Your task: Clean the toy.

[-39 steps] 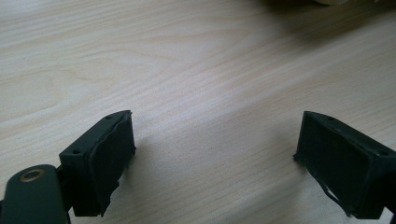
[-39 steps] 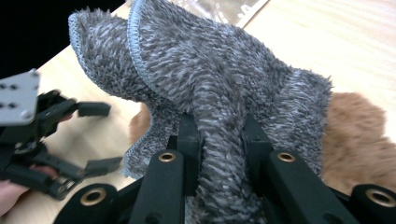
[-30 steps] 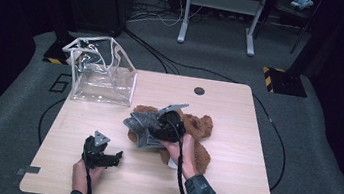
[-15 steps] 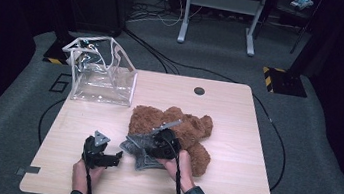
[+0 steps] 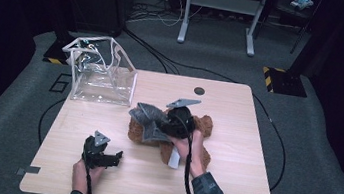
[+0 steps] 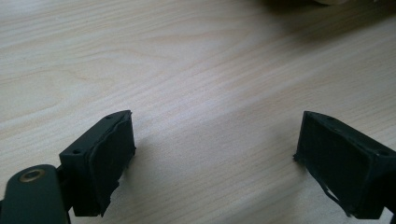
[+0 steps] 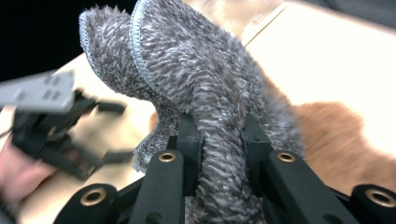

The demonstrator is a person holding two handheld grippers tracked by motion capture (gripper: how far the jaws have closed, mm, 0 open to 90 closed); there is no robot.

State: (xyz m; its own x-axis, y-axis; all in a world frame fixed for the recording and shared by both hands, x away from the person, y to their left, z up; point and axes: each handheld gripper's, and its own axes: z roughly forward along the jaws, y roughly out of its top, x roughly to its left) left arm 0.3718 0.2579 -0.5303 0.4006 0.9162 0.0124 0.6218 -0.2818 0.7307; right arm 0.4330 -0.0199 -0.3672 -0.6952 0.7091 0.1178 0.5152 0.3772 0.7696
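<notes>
A fluffy grey cloth (image 5: 148, 120) hangs from my right gripper (image 5: 168, 127), lifted above a brown furry cloth (image 5: 204, 126) that lies on the wooden table (image 5: 238, 111). In the right gripper view the black jaws are shut on a fold of the grey cloth (image 7: 205, 93), which stands up between them. My left gripper (image 5: 114, 159) rests low over the table near the front left, held by a hand. Its two black pads (image 6: 109, 158) stand wide apart over bare wood in the left gripper view, with nothing between them.
A clear plastic bag (image 5: 102, 73) with white edging stands open at the table's back left. A small dark round hole (image 5: 199, 90) sits near the back edge. A white tag (image 5: 174, 158) shows by the brown cloth. Cables and metal stand legs (image 5: 218, 17) lie on the floor behind.
My right gripper dipped toward the front of the table and then rose back over the brown cloth, carrying the grey cloth. The left gripper has stayed where it was.
</notes>
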